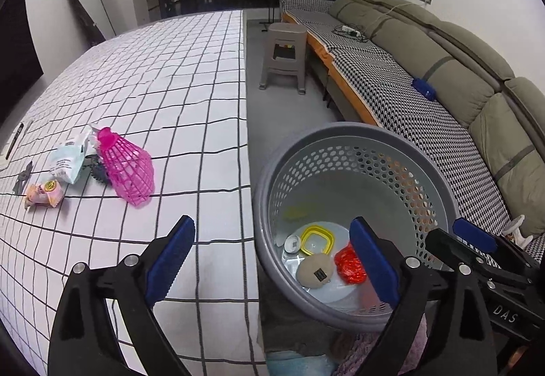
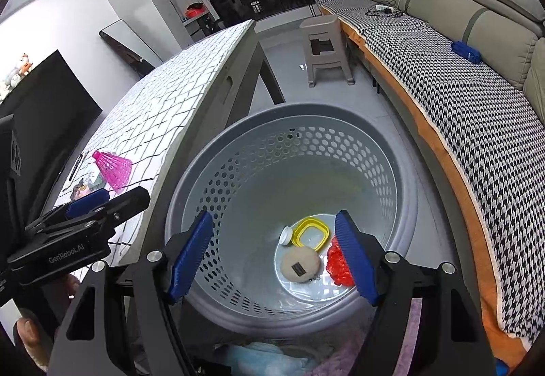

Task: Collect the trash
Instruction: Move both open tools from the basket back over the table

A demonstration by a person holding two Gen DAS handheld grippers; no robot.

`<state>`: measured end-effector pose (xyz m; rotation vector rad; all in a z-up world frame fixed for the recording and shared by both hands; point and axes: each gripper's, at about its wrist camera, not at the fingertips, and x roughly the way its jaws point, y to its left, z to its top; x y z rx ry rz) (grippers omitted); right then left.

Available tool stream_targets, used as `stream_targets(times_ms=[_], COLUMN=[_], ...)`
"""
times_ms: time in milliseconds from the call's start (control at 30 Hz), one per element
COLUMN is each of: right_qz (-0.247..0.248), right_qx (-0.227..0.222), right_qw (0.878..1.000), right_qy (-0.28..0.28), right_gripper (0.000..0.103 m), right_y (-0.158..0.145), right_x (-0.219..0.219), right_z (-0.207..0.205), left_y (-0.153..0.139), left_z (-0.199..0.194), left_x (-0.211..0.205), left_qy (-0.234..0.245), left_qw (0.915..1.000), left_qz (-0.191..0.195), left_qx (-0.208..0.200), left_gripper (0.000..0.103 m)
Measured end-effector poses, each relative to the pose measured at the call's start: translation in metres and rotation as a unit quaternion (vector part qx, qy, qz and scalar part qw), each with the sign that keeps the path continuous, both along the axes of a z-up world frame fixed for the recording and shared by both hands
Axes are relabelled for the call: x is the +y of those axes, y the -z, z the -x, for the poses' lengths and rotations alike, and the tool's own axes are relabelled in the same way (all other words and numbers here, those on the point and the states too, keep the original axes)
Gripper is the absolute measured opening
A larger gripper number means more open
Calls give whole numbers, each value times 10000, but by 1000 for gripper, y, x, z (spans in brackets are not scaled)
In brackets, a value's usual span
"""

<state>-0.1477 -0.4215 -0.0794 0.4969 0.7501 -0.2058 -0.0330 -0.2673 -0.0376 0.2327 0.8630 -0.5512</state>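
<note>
A grey perforated basket (image 1: 439, 185) (image 2: 405, 178) stands beside the table's right edge. In it lie a yellow square ring (image 1: 317, 240) (image 2: 310, 232), a tan round puff (image 1: 315, 270) (image 2: 301, 264), a red crumpled wrapper (image 1: 349, 263) (image 2: 335, 265) and a white cap (image 2: 285, 235). On the table lie a pink net shuttlecock (image 1: 127, 166) (image 2: 114, 168), a pale blue packet (image 1: 68, 159) and a pink snack wrapper (image 1: 44, 195). My left gripper (image 1: 272, 260) is open over the table edge. My right gripper (image 2: 274, 256) is open above the basket.
The table has a white grid cloth (image 1: 163, 76). A pen (image 1: 15, 139) and a small dark tool (image 1: 22, 178) lie at its left. A grey stool (image 1: 284, 57) and a sofa with a houndstooth cover (image 1: 425, 110) stand to the right.
</note>
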Motion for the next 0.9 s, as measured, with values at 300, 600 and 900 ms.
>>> stream_targets(times_ms=[300,600,900], right_qz=[155,268,421], right_qx=[-137,-296,-461], right_qw=[9997,9987,9956], right_qy=[-124,-329,-701], right_gripper=[71,71,71], right_y=[-15,-29,-44], right_x=[17,42,76], right_z=[1,-3,-17], left_y=[-12,-24,-33], left_z=[1,2,-1], left_x=[23,55,94], left_qy=[-219,-447,-782], left_qw=[9995,9979,9950], left_qz=[139,324,411], left_qx=[-171,-324,-470], left_gripper=[93,94,95])
